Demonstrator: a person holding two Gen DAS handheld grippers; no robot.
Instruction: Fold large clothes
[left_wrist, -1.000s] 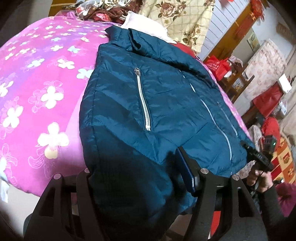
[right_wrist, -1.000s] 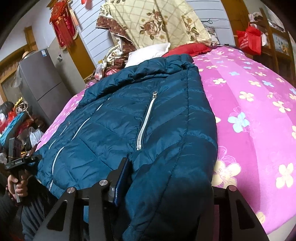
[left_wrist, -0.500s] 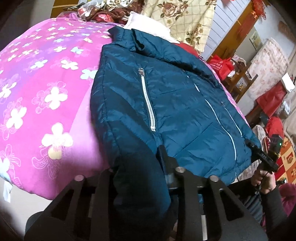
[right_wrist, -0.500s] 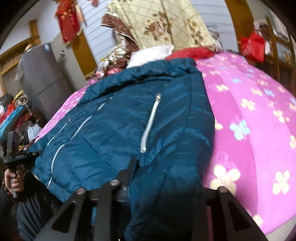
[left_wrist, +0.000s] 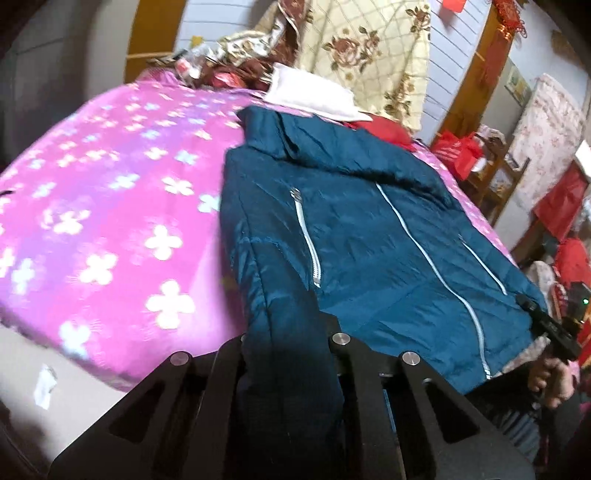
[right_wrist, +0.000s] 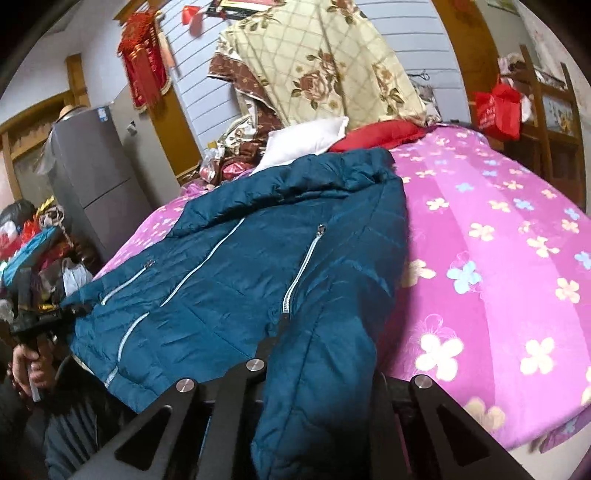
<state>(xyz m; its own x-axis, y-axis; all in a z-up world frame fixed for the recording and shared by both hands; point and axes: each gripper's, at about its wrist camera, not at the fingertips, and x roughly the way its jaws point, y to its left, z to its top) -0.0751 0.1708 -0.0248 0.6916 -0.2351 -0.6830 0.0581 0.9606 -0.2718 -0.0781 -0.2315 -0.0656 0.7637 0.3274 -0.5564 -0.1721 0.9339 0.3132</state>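
Your left gripper (left_wrist: 286, 334) was clamped tight on the near sleeve of the blue jacket (left_wrist: 373, 258), its jaws having just been closing, with the dark cuff bunched between them and hanging down toward the camera. Your right gripper (right_wrist: 317, 354) was pinched the same way on the other sleeve, its jaws also having just been closing, and padded fabric filled the gap.

The jacket lay front up on the pink flowered bedspread (left_wrist: 110, 221), collar at the far end near a white pillow (left_wrist: 314, 96) and hem at the near edge. Your right hand (left_wrist: 550, 376) showed at the far right of the left wrist view, and your left hand (right_wrist: 29, 365) at the far left of the right wrist view, each around a handle.

A second earlier both pairs of jaws stood wide around the sleeves, the fabric loose between them. Since then they had drawn in on the cloth, and both views had tipped up, showing more of the wall and a floral quilt (right_wrist: 314, 62) beyond the bed.
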